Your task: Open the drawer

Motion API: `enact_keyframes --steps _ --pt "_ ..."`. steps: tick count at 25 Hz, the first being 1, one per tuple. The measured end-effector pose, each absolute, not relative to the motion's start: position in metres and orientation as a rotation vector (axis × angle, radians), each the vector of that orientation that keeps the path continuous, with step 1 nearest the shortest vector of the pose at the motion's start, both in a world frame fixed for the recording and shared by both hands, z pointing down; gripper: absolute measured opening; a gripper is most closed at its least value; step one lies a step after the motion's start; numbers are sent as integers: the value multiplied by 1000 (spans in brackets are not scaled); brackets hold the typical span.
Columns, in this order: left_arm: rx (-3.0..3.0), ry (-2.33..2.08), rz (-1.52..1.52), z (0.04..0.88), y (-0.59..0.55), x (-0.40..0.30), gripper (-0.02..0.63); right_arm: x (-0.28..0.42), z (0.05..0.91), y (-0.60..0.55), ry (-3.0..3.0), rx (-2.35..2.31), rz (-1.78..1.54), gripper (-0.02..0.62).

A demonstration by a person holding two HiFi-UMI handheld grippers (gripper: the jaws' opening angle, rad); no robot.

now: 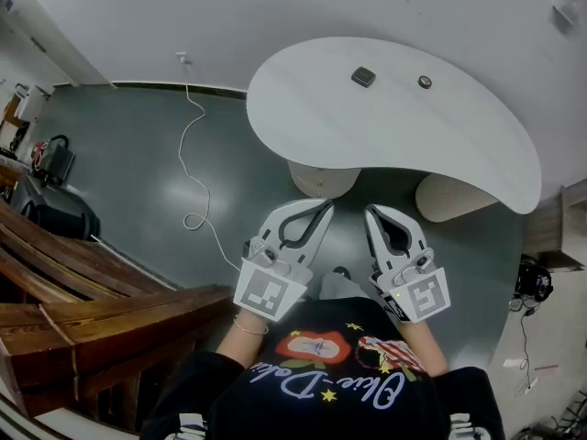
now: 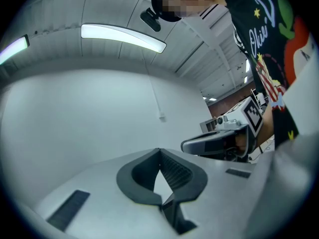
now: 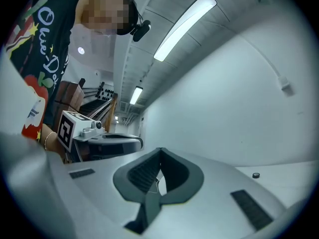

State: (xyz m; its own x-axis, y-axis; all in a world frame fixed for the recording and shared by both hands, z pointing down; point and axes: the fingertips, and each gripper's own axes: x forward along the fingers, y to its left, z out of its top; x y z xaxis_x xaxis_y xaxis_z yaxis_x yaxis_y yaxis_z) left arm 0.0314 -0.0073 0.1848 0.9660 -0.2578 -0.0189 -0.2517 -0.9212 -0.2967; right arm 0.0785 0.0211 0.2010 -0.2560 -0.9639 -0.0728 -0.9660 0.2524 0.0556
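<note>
No drawer shows in any view. In the head view my left gripper (image 1: 327,205) and my right gripper (image 1: 370,212) are held side by side in front of the person's chest, pointing level toward a white curved table (image 1: 459,145). Both are shut with nothing between the jaws. The left gripper view looks along its shut gripper (image 2: 159,151) at a bare white wall, with the right gripper (image 2: 219,142) beside it. The right gripper view shows its shut gripper (image 3: 160,150) and the left gripper (image 3: 107,143) off to its side.
On the table lie a small dark square object (image 1: 363,77) and a small round one (image 1: 425,82). Two pale round bases (image 1: 323,180) (image 1: 454,195) stand under it. A white cable (image 1: 194,145) trails over the grey floor. Wooden steps (image 1: 83,282) rise at the left.
</note>
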Motion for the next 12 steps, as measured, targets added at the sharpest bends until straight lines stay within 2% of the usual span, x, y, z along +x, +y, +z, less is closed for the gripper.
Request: enact_keyframes --steps 12 --pt "-2888 508 -89 209 -30 58 2 110 217 1 2522 -1853 80 -3"
